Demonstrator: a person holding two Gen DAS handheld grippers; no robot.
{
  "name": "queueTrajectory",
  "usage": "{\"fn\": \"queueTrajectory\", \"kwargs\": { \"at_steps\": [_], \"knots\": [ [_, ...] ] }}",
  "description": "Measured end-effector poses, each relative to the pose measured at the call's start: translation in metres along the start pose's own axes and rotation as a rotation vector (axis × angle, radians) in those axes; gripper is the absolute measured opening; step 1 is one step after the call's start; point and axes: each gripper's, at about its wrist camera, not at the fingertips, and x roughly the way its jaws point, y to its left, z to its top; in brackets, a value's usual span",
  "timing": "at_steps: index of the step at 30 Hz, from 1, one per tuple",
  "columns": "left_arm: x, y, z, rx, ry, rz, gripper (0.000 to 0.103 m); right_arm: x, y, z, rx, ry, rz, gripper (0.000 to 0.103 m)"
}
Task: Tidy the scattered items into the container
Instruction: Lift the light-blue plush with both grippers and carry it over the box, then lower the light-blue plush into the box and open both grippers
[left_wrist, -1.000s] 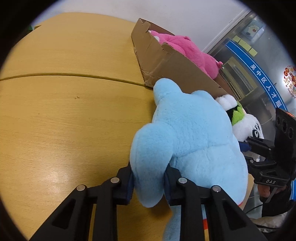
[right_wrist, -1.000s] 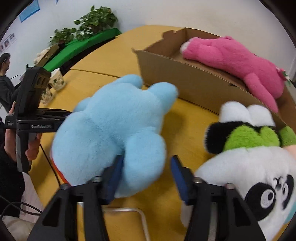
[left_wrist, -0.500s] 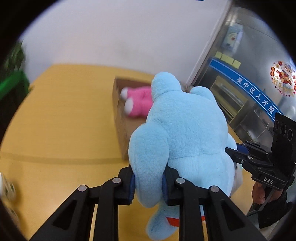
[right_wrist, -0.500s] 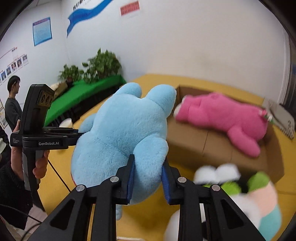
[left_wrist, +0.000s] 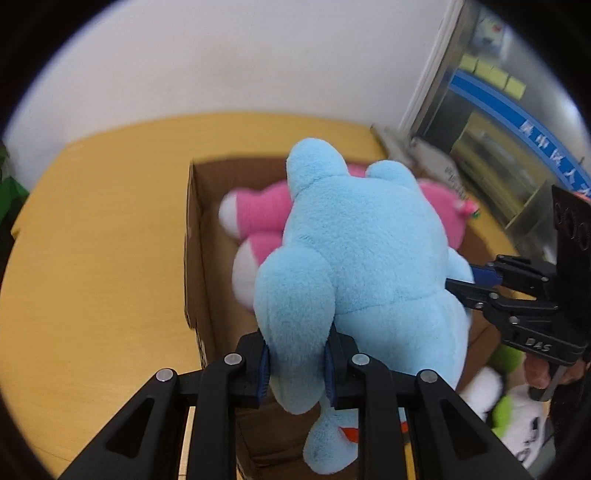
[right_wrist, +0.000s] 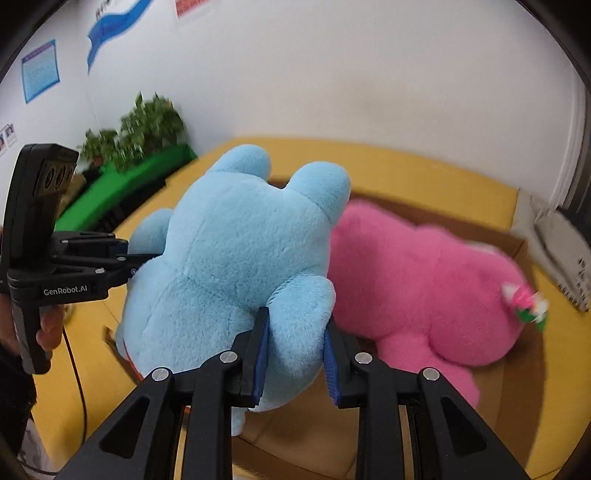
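Tongs (left_wrist: 295, 363) (right_wrist: 293, 354) pinch only soft limbs of our blue toy (left_wrist: 362, 251) above the box (left_wrist: 194, 258); plush may slip, falling on the near wall.

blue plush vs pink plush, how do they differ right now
The blue plush is held up in the air above the cardboard box; the pink plush lies inside it. The left gripper and the right gripper each pinch a limb of the blue plush; nothing grips the pink plush. Both are fuzzy stuffed toys.
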Motion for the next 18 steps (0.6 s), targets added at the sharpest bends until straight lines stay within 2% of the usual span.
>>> {"fn": "queueTrajectory", "kwargs": {
  "at_steps": [3,6,11,14,15,18],
  "knots": [
    [0.030,0.016,-0.017,-0.022,0.094,0.048,0.022,0.031,-0.003,-0.013,-0.001,0.090,0.067,0.028],
    [0.033,0.015,-0.015,-0.001,0.097,0.078,0.022,0.048,0.010,-0.013,-0.044,0.128,0.087,0.029],
    [0.032,0.006,-0.012,0.037,0.104,0.139,0.025,0.069,-0.001,-0.004,0.017,0.166,0.125,0.034],
    [0.021,0.008,-0.013,0.022,0.084,0.113,0.028,0.065,-0.003,-0.014,0.000,0.172,0.097,0.042],
    [0.013,0.010,-0.015,0.013,0.067,0.102,0.031,0.057,-0.007,-0.016,0.015,0.150,0.102,0.048],
    [-0.024,0.013,-0.026,-0.002,-0.006,0.138,0.036,0.024,-0.020,-0.019,0.070,0.064,0.129,0.082]
  ]
}}
